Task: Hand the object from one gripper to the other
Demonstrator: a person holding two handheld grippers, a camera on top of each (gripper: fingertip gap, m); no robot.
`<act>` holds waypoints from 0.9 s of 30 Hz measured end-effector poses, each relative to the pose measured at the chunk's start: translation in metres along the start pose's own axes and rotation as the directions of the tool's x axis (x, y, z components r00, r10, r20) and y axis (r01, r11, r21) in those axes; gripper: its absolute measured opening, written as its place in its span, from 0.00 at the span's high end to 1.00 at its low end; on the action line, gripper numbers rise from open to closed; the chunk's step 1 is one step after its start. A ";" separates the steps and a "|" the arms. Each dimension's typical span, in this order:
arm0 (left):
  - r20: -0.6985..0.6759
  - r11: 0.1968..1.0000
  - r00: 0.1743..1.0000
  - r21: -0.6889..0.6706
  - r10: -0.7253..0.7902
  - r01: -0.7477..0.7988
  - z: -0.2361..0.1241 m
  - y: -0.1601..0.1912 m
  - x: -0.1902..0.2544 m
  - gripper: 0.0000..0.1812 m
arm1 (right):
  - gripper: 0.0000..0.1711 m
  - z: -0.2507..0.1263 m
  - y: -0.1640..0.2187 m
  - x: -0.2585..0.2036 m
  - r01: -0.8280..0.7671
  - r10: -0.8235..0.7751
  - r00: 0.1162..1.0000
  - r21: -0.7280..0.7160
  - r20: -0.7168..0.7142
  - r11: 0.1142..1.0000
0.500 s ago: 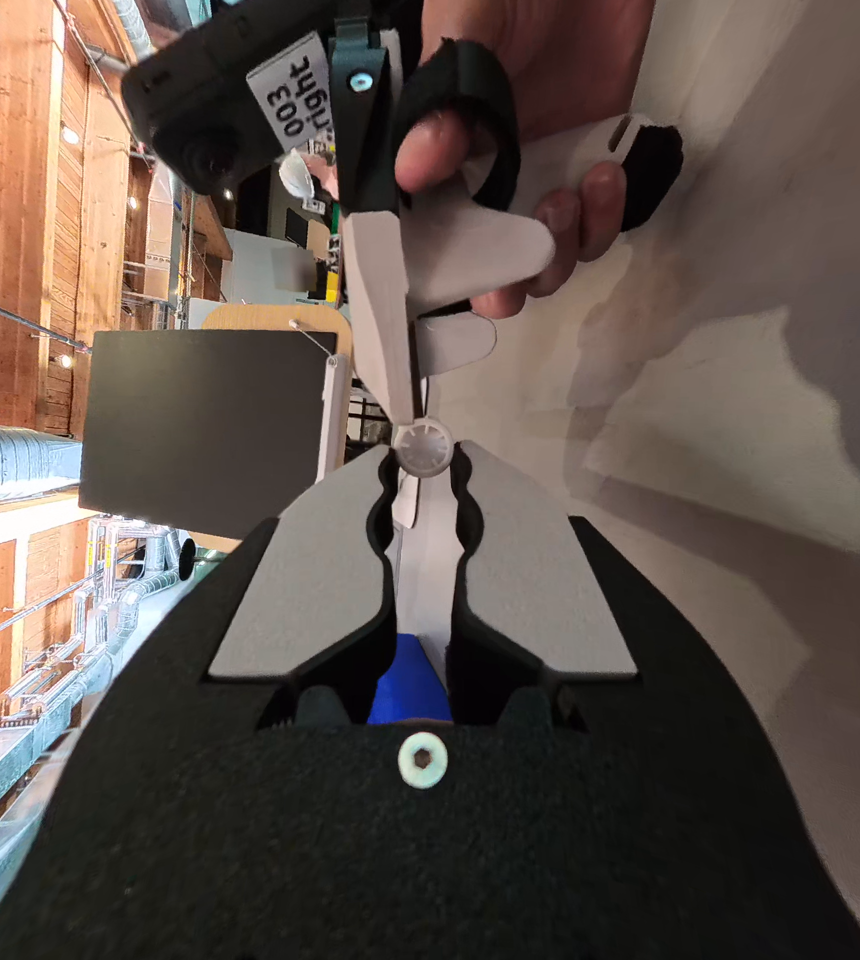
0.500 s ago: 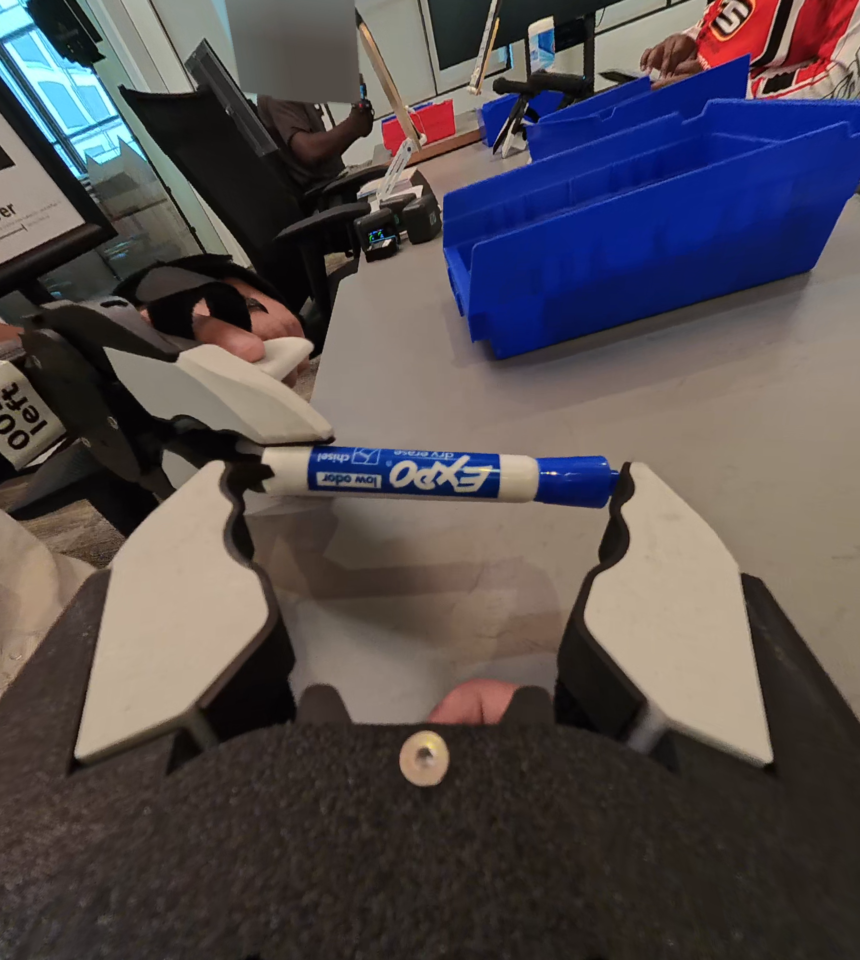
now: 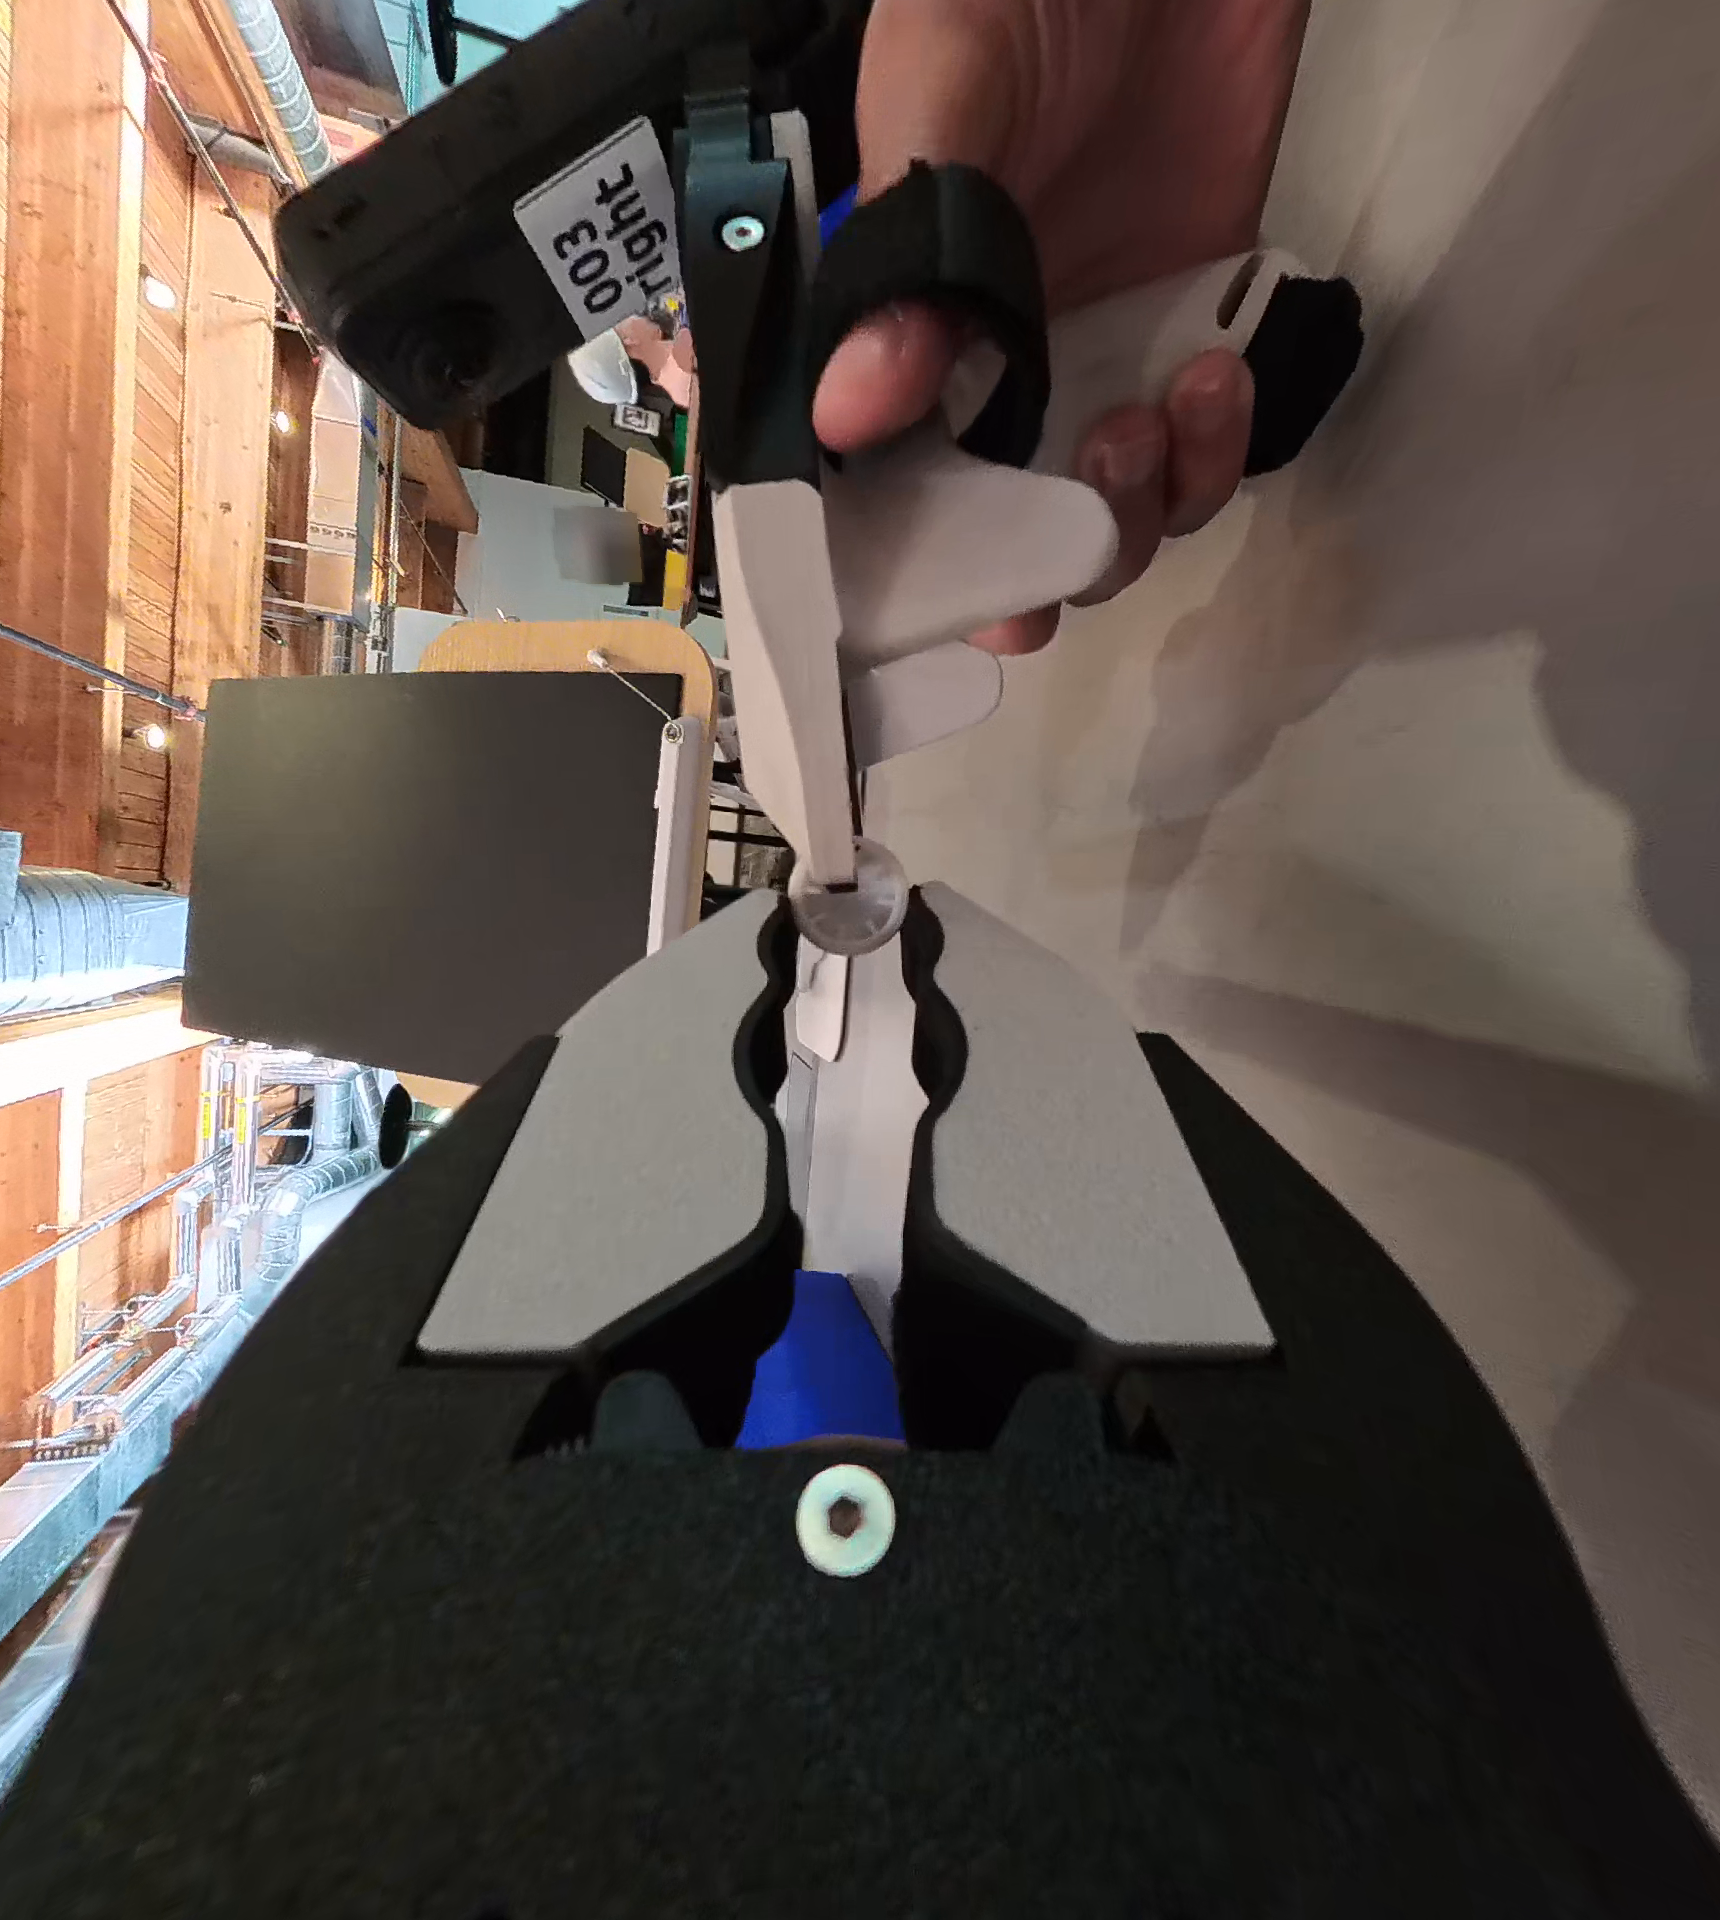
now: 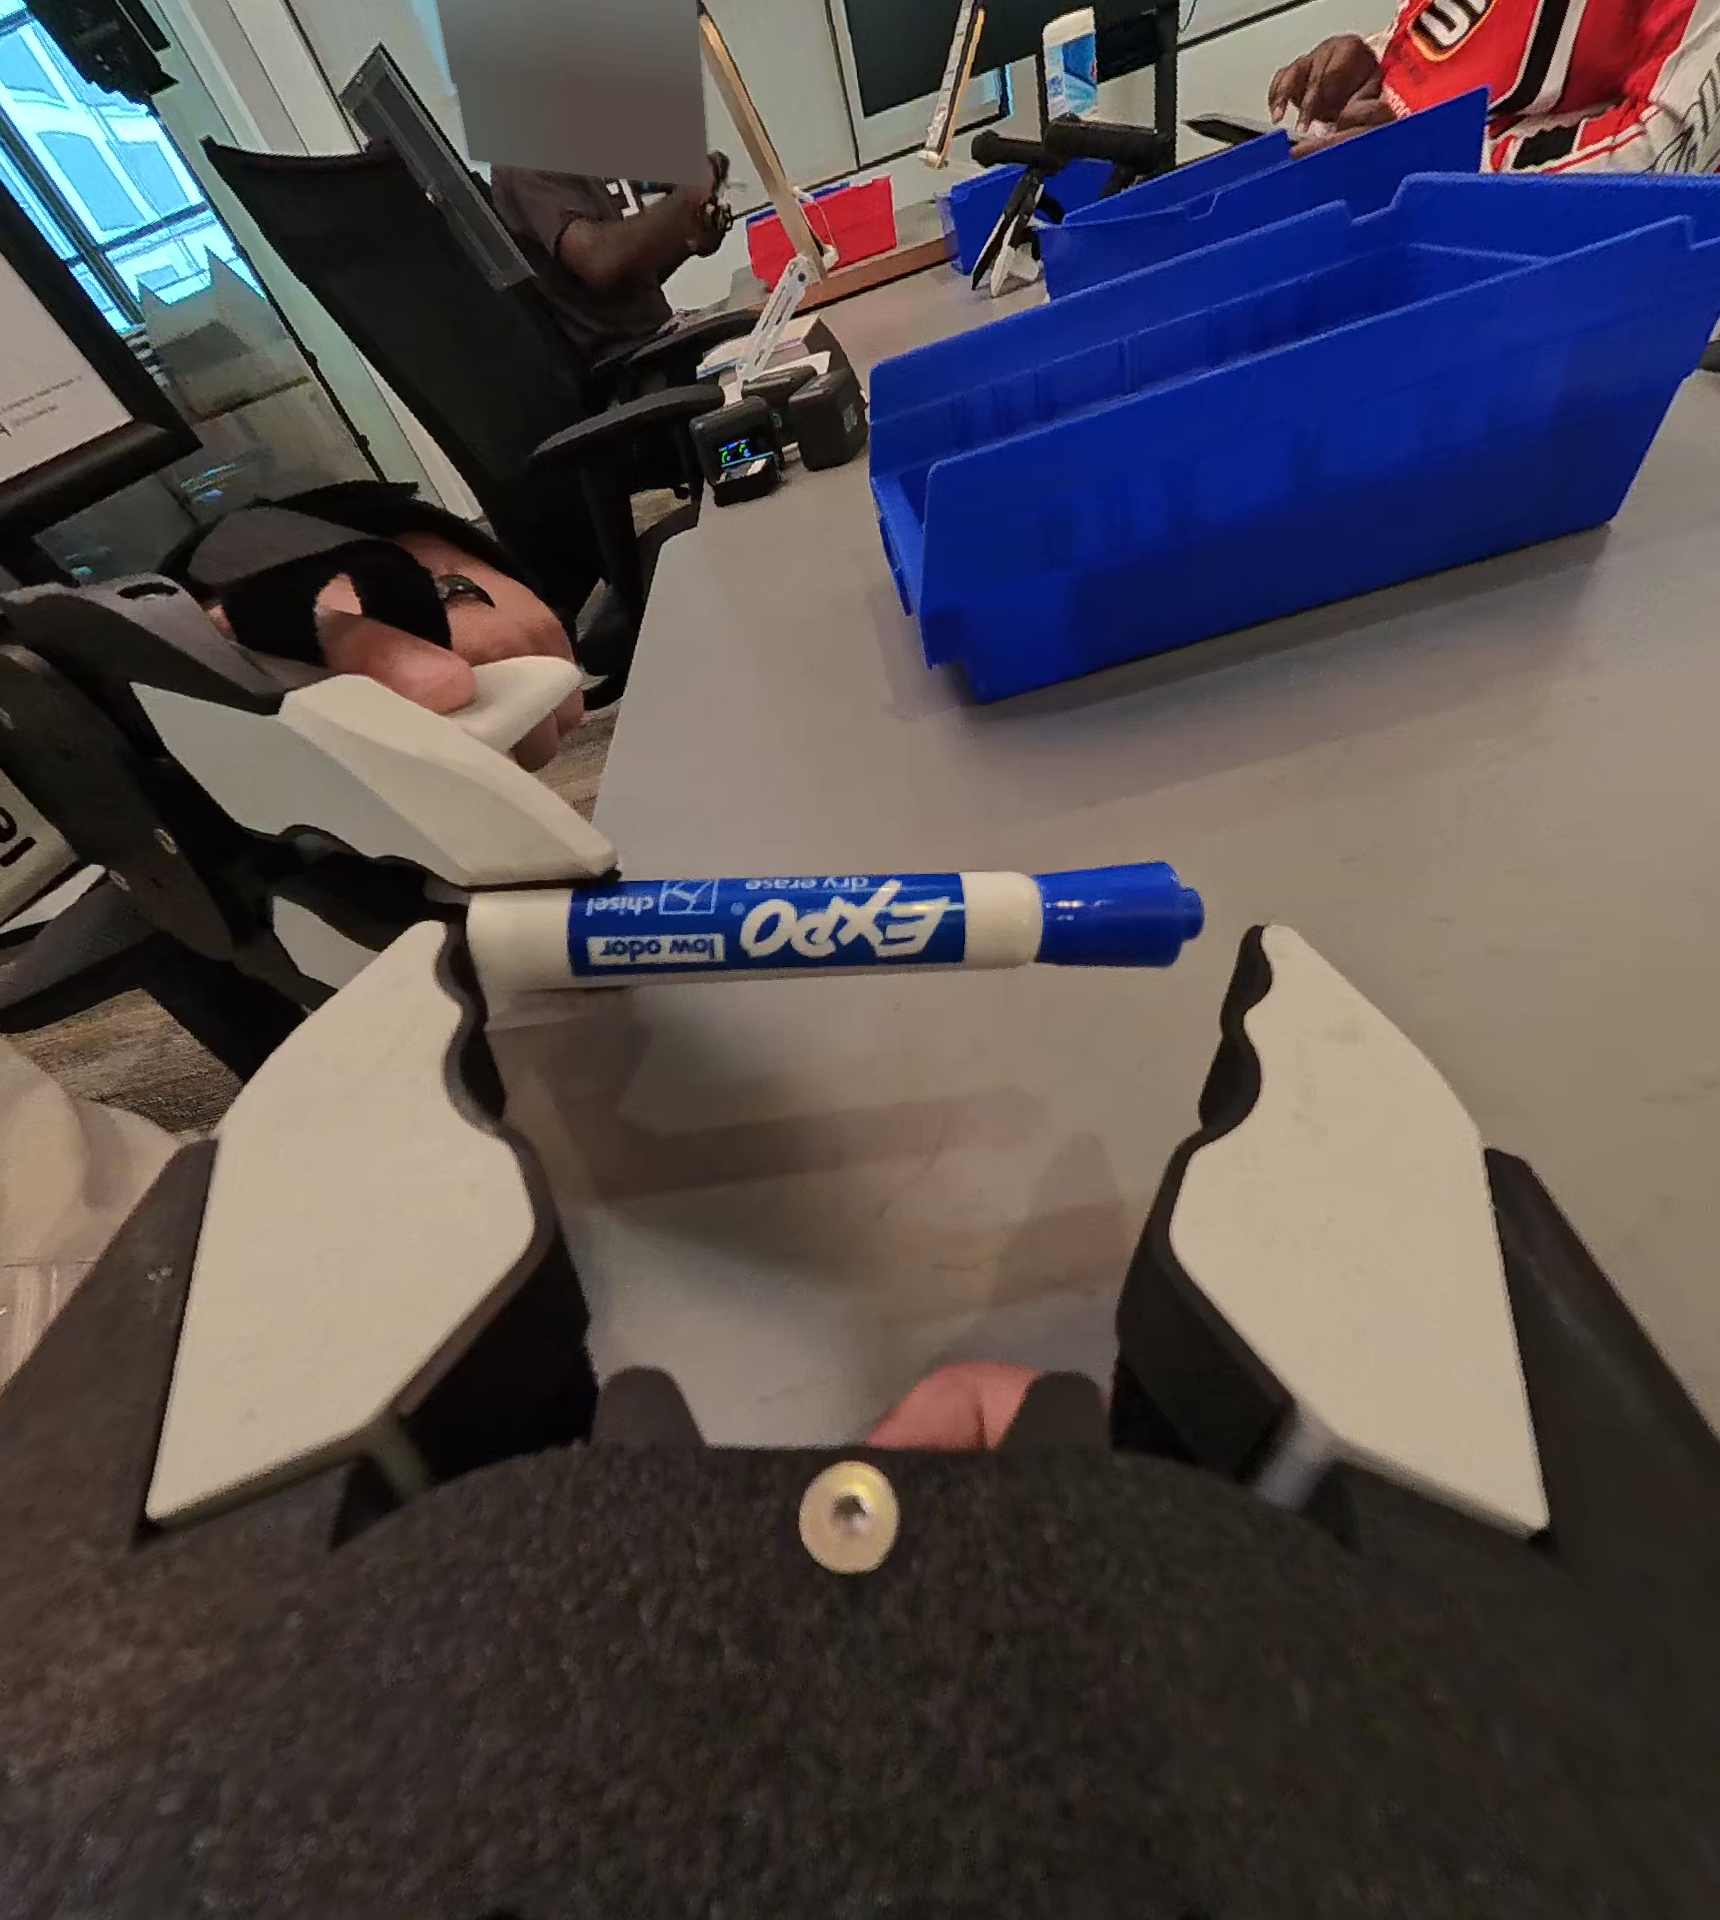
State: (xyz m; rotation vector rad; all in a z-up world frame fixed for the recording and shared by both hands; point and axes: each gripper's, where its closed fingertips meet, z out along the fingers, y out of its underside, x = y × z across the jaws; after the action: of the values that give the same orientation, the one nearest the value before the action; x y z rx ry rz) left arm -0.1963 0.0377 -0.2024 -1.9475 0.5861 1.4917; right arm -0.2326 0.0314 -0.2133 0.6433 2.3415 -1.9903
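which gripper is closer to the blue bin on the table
Right. The right gripper hangs open over the table with the blue bin just ahead of it to its right. The left gripper, shut on the marker, sits farther off at the table's edge.

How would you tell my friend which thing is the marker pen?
Find the grey table with the big blue bins. In front, above it, the left gripper pinches one end of the marker, level in the air. It is white with a blue cap, the only pen there.
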 end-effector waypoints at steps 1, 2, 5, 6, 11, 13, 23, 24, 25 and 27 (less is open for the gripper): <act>-0.003 1.000 1.000 0.004 0.000 0.000 0.000 -0.001 0.001 0.89 | 0.23 0.000 0.001 -0.001 -0.002 0.002 1.000 -0.005 0.007 1.000; -0.005 1.000 1.000 0.008 0.000 0.001 -0.001 -0.002 0.002 0.89 | 0.22 0.000 0.002 -0.001 -0.003 0.003 1.000 -0.005 0.016 1.000; -0.011 1.000 1.000 0.014 0.000 0.000 -0.001 -0.003 0.003 0.89 | 0.24 0.001 0.004 -0.005 0.001 0.000 0.999 -0.008 0.042 1.000; -0.013 1.000 1.000 0.019 -0.005 0.005 -0.001 -0.004 0.003 0.89 | 0.24 0.001 0.004 -0.005 0.001 -0.001 0.999 -0.012 0.050 1.000; 0.024 0.998 0.999 0.040 -0.043 0.042 -0.002 -0.004 -0.004 0.89 | 0.25 0.001 -0.003 -0.006 0.010 -0.009 0.999 -0.021 0.045 1.000; 0.018 0.994 0.995 0.051 -0.099 0.098 -0.002 -0.003 -0.006 0.89 | 0.25 0.000 -0.005 -0.005 -0.004 0.004 0.999 -0.026 0.034 1.000; -0.310 0.545 0.496 -0.091 -0.811 0.834 0.008 0.037 -0.008 0.82 | 0.25 -0.024 -0.026 0.031 0.300 -0.306 0.891 -0.073 -0.335 0.951; -0.368 0.408 0.340 -0.124 -0.865 0.905 0.009 0.036 -0.009 0.79 | 0.25 -0.021 -0.026 0.031 0.383 -0.404 0.831 -0.133 -0.383 0.914; -0.418 0.290 0.204 -0.153 -0.885 0.945 0.010 0.034 -0.010 0.77 | 0.25 -0.019 -0.025 0.030 0.460 -0.497 0.759 -0.196 -0.420 0.866; -0.464 0.151 0.035 -0.217 -0.885 0.964 0.011 0.034 -0.008 0.75 | 0.25 -0.012 -0.026 0.023 0.590 -0.654 0.607 -0.296 -0.452 0.751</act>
State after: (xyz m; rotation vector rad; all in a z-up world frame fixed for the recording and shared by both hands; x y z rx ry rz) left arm -0.2290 0.0211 -0.2035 -1.8395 -0.4579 0.0045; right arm -0.2585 0.0464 -0.1924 0.4313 3.3995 -2.0490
